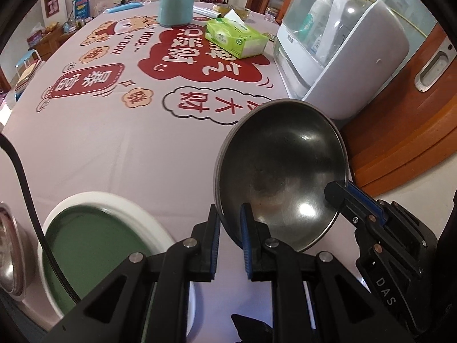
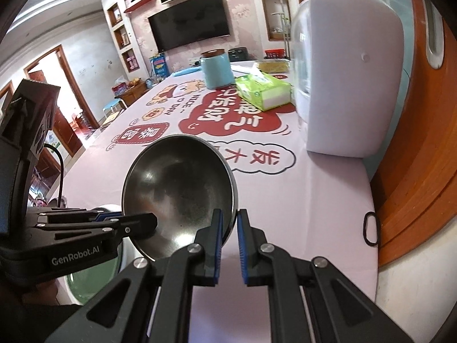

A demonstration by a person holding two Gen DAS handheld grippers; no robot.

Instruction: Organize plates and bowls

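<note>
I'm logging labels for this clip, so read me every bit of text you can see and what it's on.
"GenRobot.AI": left hand-held gripper body.
"DAS": right hand-held gripper body, partly cut off.
"NICE DAY": printed tablecloth, upside down.
Large Chinese characters on the tablecloth: upside down, not transcribed.
Green tissue pack print: too small.

Two pairs of tongs are in view, the left tongs (image 1: 230, 223) and the right tongs (image 2: 230, 225). Metal bowls number two: one dark steel bowl (image 1: 281, 177) raised off the tabletop (image 1: 114, 148), and one shiny bowl (image 1: 10, 251) cut off by the left edge of the left wrist view, which may be a stack, though too little shows to tell. There is one green plate with a white rim (image 1: 94, 245). Further back stand one teal canister with a brown lid (image 1: 176, 5), one green tissue pack (image 1: 235, 38) and one white cabinet with a clear dome (image 1: 342, 45). One black loop (image 2: 371, 228) lies near the tabletop's right edge.
</note>
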